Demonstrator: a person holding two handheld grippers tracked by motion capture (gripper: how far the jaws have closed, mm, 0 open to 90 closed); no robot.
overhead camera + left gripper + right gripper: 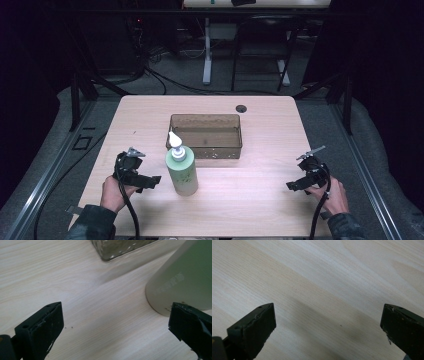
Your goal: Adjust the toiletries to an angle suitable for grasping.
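Two grippers up, both with jaws spread wide and nothing between them. My left gripper (150, 181) sits just beside the pump bottle (181, 172), and my right gripper (295, 185) is well apart from it near the right edge of the table (260, 200), looking at bare light wood grain. So the bottle: pale green, frosted-looking body, rounded shoulders, white pump head on top with the nozzle pointing up and away. It stands upright near the middle of the table, just in front of the brown see-through bin (206, 136). From the left gripper view the bottle (185, 277) is cut off at the right edge, and there's some pale printed lettering on its side, but it's slanted and too soft for me to read. A corner of the bin (117, 247) pokes in at the top there.
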